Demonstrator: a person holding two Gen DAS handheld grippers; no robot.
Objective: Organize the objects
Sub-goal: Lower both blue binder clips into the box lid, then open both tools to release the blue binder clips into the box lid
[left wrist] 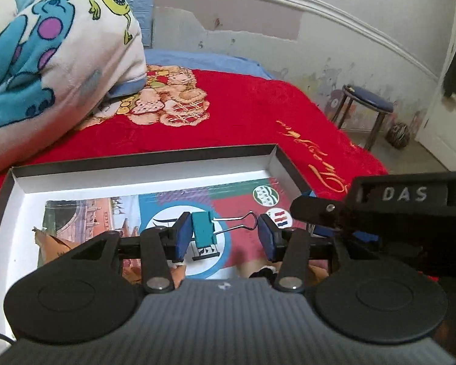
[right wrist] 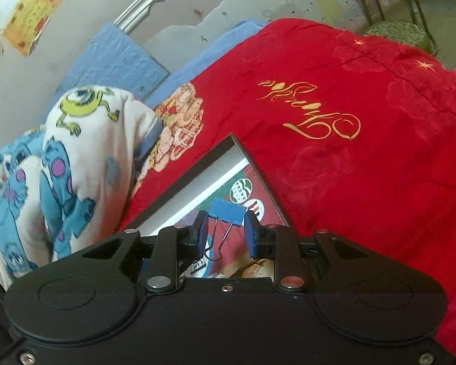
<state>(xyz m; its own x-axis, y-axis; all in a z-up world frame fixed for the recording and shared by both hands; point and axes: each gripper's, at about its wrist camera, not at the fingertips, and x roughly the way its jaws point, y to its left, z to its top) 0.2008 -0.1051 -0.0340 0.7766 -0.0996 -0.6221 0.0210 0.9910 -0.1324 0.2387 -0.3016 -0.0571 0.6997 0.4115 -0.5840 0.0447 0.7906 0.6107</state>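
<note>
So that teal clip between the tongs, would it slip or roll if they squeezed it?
The teal binder clip probably won't roll: its body looks boxy and flat-sided. Its painted surface may be slick, though the left tongs have padded blue faces. The thin wire handles likely pivot rather than stay stiff.

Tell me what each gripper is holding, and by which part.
Left gripper: open around the teal binder clip, gripping nothing. Right gripper: blue binder clip between its pads; contact with its body cannot be told.

Left wrist cam: close over box [left wrist: 143,164], facing wall; right wrist cam: tilted, close at box [right wrist: 194,167] corner; both share box, red blanket [left wrist: 258,106], pillow [right wrist: 85,152].
</note>
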